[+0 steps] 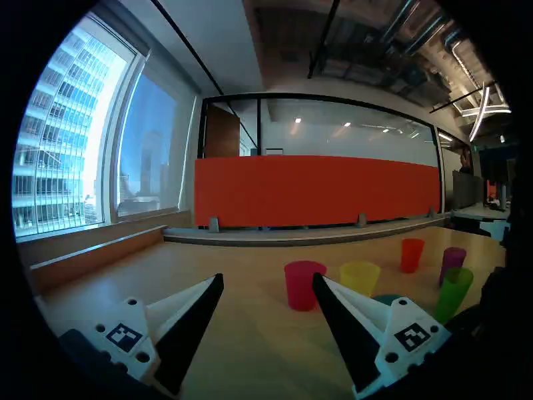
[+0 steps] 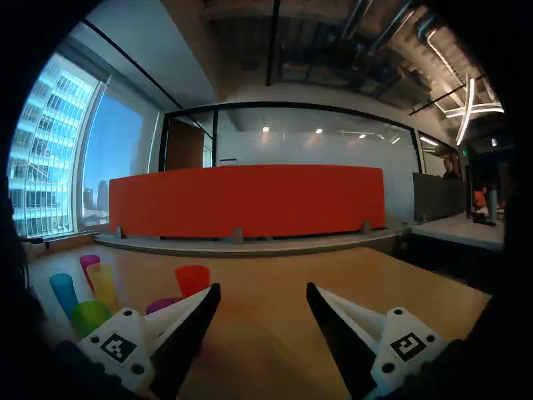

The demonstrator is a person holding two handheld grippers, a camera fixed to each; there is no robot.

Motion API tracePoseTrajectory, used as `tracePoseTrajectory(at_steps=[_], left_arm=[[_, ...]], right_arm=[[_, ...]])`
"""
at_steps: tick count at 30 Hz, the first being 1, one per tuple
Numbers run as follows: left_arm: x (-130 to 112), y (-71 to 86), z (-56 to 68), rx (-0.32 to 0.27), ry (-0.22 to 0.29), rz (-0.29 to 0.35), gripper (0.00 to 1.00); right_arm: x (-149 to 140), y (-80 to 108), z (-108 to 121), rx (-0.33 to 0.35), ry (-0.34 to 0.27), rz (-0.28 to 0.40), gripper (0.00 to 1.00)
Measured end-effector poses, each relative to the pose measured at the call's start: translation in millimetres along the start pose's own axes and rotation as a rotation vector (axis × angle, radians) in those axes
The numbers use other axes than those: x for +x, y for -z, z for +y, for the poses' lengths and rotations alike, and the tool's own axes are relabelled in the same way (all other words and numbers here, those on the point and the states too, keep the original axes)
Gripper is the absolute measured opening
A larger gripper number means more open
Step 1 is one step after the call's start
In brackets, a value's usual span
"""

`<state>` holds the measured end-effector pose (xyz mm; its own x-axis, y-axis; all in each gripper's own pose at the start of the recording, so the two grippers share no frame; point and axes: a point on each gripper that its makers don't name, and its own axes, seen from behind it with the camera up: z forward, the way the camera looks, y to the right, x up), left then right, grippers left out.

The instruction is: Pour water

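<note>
On the table (image 1: 253, 347), cups stand upright. Left gripper (image 1: 266, 279), fingers apart and empty, has the pink cup (image 1: 303, 285) just ahead-right, probably the nearer reach; right gripper (image 2: 262, 288), also apart, has the red cup (image 2: 192, 279) ahead-left.

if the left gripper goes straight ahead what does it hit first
Probably the pink cup, in front of one finger of the left gripper; dead centre is bare table, though depth is unclear.
</note>
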<state>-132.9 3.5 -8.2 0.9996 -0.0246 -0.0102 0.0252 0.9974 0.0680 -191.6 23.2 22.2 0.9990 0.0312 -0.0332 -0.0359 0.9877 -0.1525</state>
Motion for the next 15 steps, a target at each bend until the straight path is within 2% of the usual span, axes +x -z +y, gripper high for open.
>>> tracePoseTrajectory(at_steps=[15], left_arm=[[0.0,0.1,-0.4,0.0,0.0,0.0,0.99]], right_arm=[[-1.3,1.6,1.6,-0.003,0.027,0.0,1.0]])
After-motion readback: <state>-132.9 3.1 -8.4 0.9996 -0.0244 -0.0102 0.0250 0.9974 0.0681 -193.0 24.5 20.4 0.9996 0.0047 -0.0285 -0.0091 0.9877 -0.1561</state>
